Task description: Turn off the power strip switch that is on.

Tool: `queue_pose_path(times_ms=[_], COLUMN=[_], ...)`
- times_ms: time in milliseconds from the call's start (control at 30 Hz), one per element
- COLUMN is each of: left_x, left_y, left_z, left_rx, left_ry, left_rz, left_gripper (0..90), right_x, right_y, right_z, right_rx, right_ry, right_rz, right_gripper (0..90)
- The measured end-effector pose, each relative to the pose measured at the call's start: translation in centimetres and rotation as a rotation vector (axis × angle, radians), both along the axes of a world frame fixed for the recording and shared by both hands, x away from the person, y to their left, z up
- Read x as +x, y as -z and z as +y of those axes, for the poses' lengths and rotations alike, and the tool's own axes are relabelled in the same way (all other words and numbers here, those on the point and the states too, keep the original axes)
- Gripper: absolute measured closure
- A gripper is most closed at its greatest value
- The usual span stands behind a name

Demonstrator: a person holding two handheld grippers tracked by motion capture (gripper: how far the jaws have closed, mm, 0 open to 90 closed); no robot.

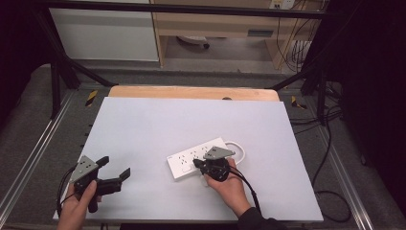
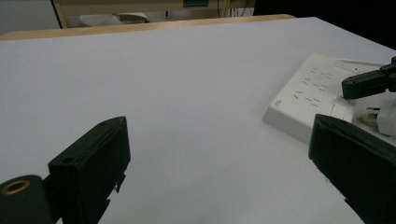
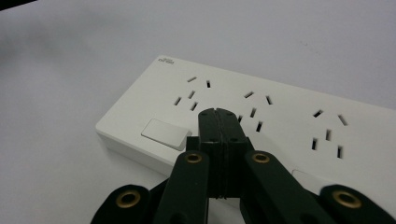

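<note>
A white power strip (image 1: pixel 191 159) with several socket groups lies on the white table top, right of centre. My right gripper (image 1: pixel 197 164) is shut, and I see nothing held between its jaws. In the right gripper view its closed tips (image 3: pixel 219 114) hover just over the power strip (image 3: pixel 285 105), near a rocker switch (image 3: pixel 162 133). My left gripper (image 1: pixel 115 167) stands wide open at the front left, well clear of the strip. In the left gripper view the gripper (image 2: pixel 219 154) holds nothing, and the power strip (image 2: pixel 308 98) lies off to the right with a white plug (image 2: pixel 385 117) beside it.
The strip's white cable (image 1: pixel 239 147) loops behind it. The white sheet (image 1: pixel 191 120) covers the table, with a wooden edge (image 1: pixel 191 92) at the back. Metal frame rails and dark cables run along both sides on the floor.
</note>
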State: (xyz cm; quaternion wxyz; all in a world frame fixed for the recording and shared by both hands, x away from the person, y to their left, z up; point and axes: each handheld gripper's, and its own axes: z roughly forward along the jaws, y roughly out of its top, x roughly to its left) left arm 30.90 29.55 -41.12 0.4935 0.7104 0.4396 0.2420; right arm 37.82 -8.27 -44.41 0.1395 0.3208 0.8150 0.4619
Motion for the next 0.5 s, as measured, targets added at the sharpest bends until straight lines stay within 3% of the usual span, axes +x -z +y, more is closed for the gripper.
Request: queue_pose_path(times_ms=[500], left_x=[-0.01], left_y=[0.00], left_z=[-0.01], left_rx=[0.000], left_ry=[0.000], left_rz=[0.000], left_gripper=[5.3], right_x=[0.02], right_y=[0.18], right_z=[0.03], right_rx=[0.000], right_ry=[0.001], right_rz=[-0.001], right_gripper=[90.0])
